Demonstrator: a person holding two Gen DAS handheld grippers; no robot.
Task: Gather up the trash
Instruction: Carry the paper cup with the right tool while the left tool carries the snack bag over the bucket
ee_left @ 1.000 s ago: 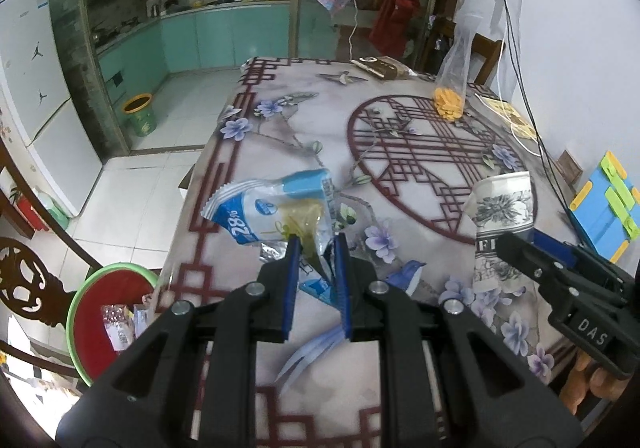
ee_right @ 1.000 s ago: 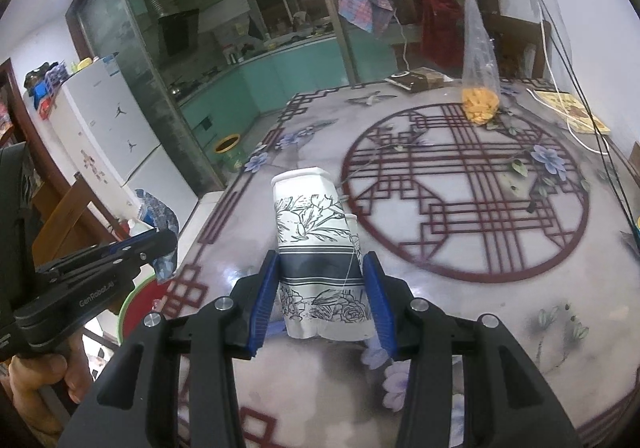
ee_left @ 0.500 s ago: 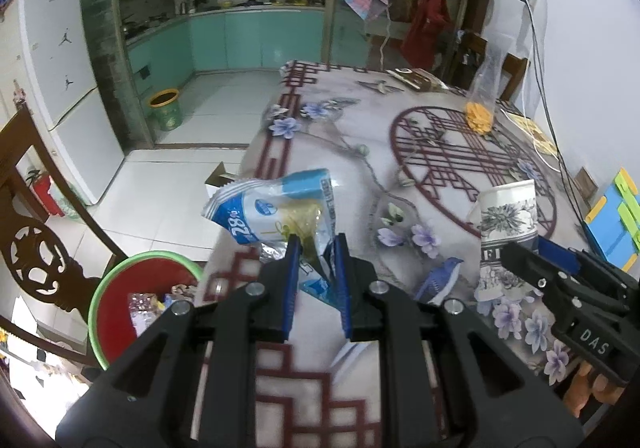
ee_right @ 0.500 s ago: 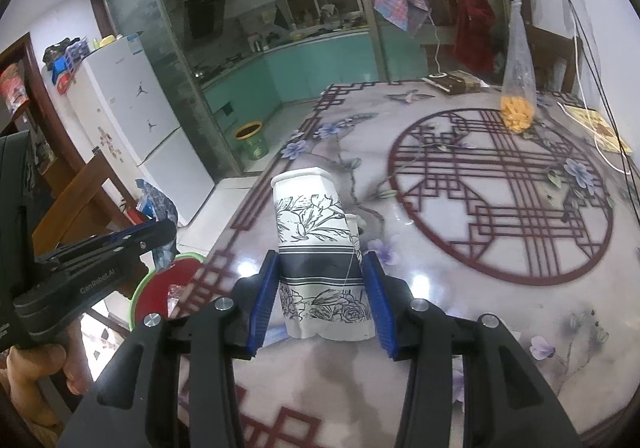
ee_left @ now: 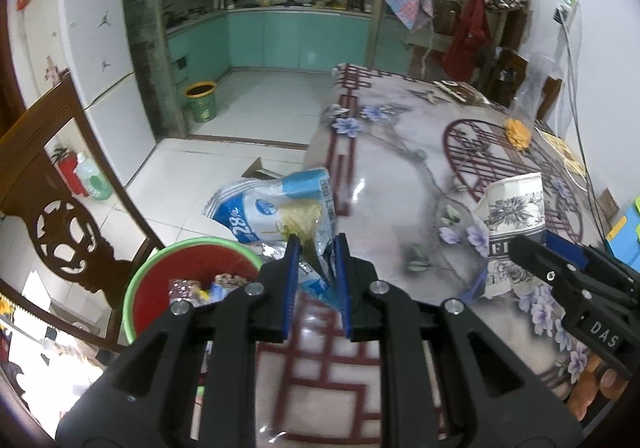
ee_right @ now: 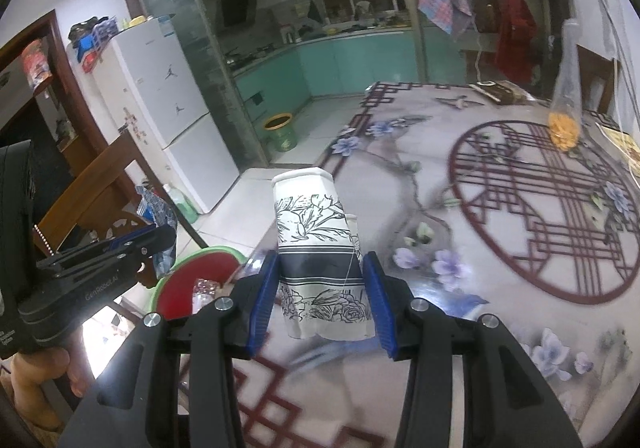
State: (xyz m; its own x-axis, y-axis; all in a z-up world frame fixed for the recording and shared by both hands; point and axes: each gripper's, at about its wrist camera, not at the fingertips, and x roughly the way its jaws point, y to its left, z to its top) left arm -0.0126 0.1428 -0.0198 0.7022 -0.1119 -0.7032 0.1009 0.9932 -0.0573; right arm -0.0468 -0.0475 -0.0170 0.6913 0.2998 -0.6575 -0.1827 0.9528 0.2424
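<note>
Trash here is two pieces, each held in a gripper. A crumpled blue-and-white snack wrapper (ee_left: 280,212) is pinched by its lower end between the blue pads of the left gripper (ee_left: 316,268), whose jaws are squeezed nearly together on the film; the wrapper fans up and out toward ten o'clock from the fingertips, hanging over the table's edge. At about eight o'clock from it, down on the floor, sits a red bin with a green rim (ee_left: 160,260) with some scraps already in it. A dented paper cup (ee_right: 320,248), white with black flower drawings and a dark band, stands upright in the right gripper (ee_right: 322,288), its blue pads pressed against the cup's two sides at the band. In the left wrist view that same cup appears at three o'clock from the wrapper, well apart from it, with the right gripper's black body below it. Under both lies a table (ee_right: 500,256) covered with a glossy cloth printed with dark red lattice and purple flowers. Toward one o'clock on it stands a clear plastic bag (ee_right: 564,120) with orange pieces at the bottom. Beyond the table at eleven o'clock are a white fridge (ee_right: 160,104) and a small green-and-yellow bucket (ee_right: 282,132) on the tiled floor.
</note>
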